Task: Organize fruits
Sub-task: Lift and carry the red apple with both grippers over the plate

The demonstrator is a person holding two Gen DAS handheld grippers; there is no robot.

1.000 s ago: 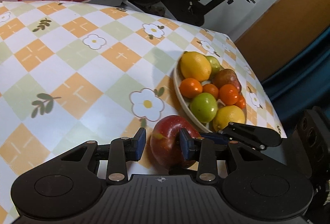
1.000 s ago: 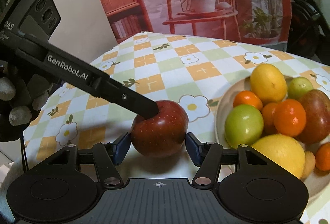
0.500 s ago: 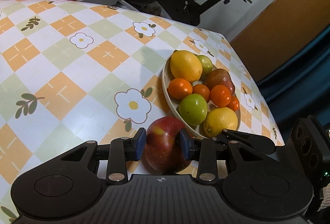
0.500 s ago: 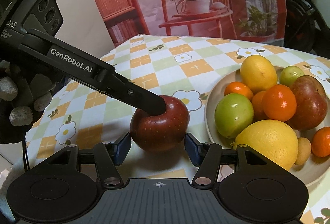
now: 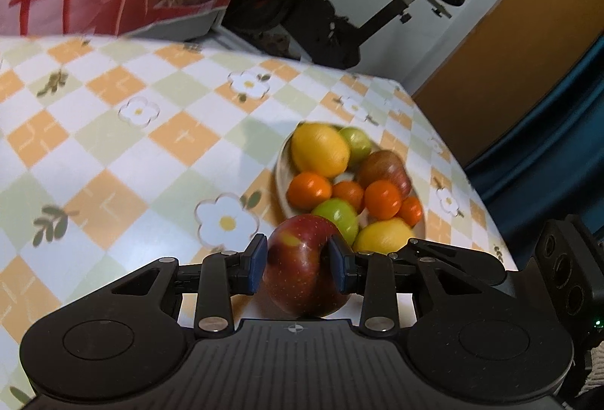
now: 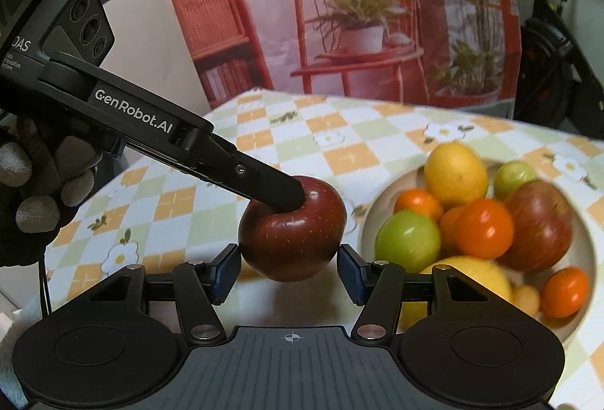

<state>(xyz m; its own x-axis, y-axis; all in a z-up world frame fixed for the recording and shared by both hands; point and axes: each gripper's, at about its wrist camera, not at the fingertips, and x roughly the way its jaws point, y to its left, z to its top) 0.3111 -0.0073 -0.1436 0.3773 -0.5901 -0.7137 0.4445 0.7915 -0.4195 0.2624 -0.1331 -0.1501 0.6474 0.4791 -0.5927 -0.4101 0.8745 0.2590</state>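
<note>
I have the left gripper [image 5: 298, 263] clamped on the dark red apple [image 5: 304, 264], its blue pads [image 5: 258, 262] pressing the fruit's two sides, and I read this as the carry stage of the last loose fruit. The plate [image 6: 589, 259] already holds two lemons, two green fruits, several small oranges and a reddish apple, so most of the sorting looks done; what remains, as I judge it, is to bring this apple over and find it a spot on a plate that is already crowded. My right gripper [image 6: 288, 272] has its jaws apart with the apple between them, a sliver of gap showing on each side, so it grips nothing. From the left wrist view I see the clamp itself, the plate just beyond the apple on the checked tablecloth [image 5: 113, 161], and an exercise bike past the table's far edge, but not whether the apple is off the cloth. The right wrist view gives me what that one hides: the left tool's arm coming down onto the apple's top, the gloved hand [image 6: 34, 191] holding it, and the plate's near rim to the right of the apple.
</note>
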